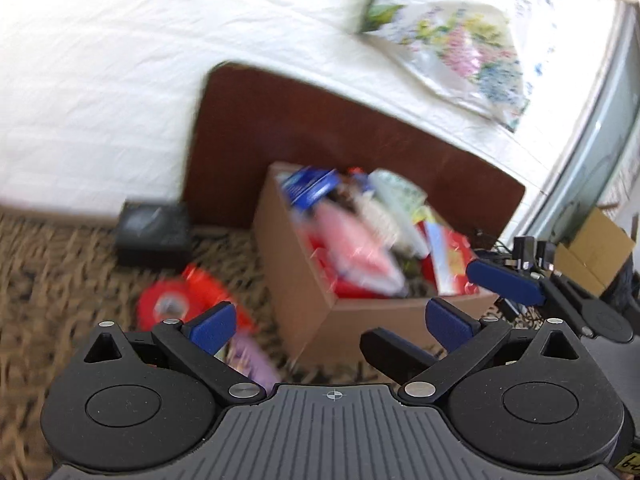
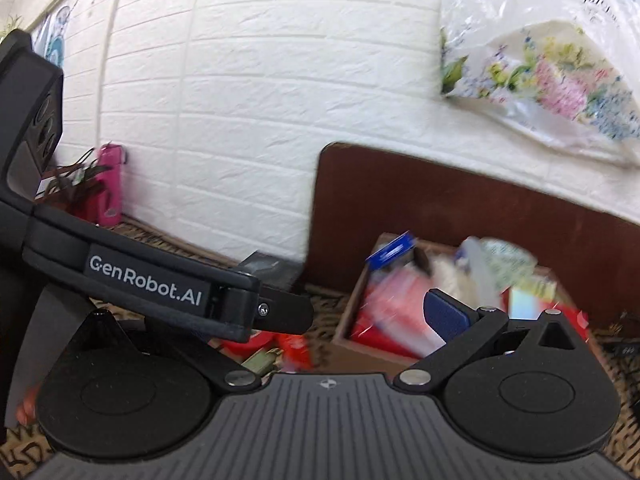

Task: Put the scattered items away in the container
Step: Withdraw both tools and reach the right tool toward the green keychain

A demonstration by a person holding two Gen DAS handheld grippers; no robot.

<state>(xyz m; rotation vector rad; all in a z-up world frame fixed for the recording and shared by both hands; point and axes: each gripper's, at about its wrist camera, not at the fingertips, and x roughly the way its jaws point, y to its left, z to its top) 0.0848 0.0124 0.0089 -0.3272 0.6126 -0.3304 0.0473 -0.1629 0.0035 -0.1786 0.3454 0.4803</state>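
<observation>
Both tools stand with their blue pads spread wide and nothing between them. Left tool [image 1: 328, 326] hovers low over the patterned carpet [image 1: 52, 276], aimed at the near corner of the brown cardboard box [image 1: 360, 320]. Right tool [image 1: 508, 282] reaches in just beside it, its 2 pads pointing toward the same box; from its own camera only 1 pad [image 2: 446, 314] shows, because the body of the left tool crosses the view.

That box sits on the floor against a dark brown board [image 1: 320, 120] leaning on the white brick-pattern wall [image 1: 100, 80]. It is heaped with packets: a blue one, pink and red ones, a pale green one, all blurred.

Still outside, on the carpet left of the box, lie a red packet [image 1: 176, 296] and a purple packet [image 1: 250, 356], touching or overlapping. A black box [image 1: 154, 236] rests near the wall beyond them; whether it counts as clutter I cannot tell.

Open, empty pads so close to the box suggest the tools are free for the next pick, most likely the red packet.
</observation>
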